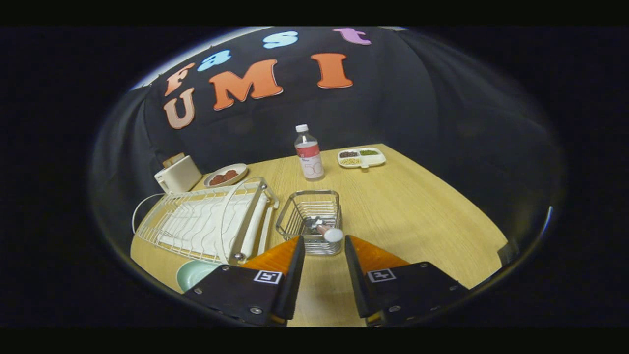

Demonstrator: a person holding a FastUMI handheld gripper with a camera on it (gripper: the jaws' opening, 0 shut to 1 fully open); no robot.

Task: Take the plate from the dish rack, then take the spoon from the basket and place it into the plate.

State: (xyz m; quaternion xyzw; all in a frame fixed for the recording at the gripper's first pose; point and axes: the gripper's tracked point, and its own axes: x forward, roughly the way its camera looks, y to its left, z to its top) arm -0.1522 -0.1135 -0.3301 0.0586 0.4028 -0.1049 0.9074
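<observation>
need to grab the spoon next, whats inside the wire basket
Inside the wire basket, just ahead of the open gripper, a spoon leans, its pale rounded end over the near rim. Its lower part is lost among dark shapes at the bottom that cannot be made out.

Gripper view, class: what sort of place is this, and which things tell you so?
Probably a staged kitchen tabletop in a recording booth. A white wire dish rack, a small metal wire basket holding a spoon, and a pale green plate sit on a light wooden table. The gripper has its jaws open, just short of the basket.
</observation>
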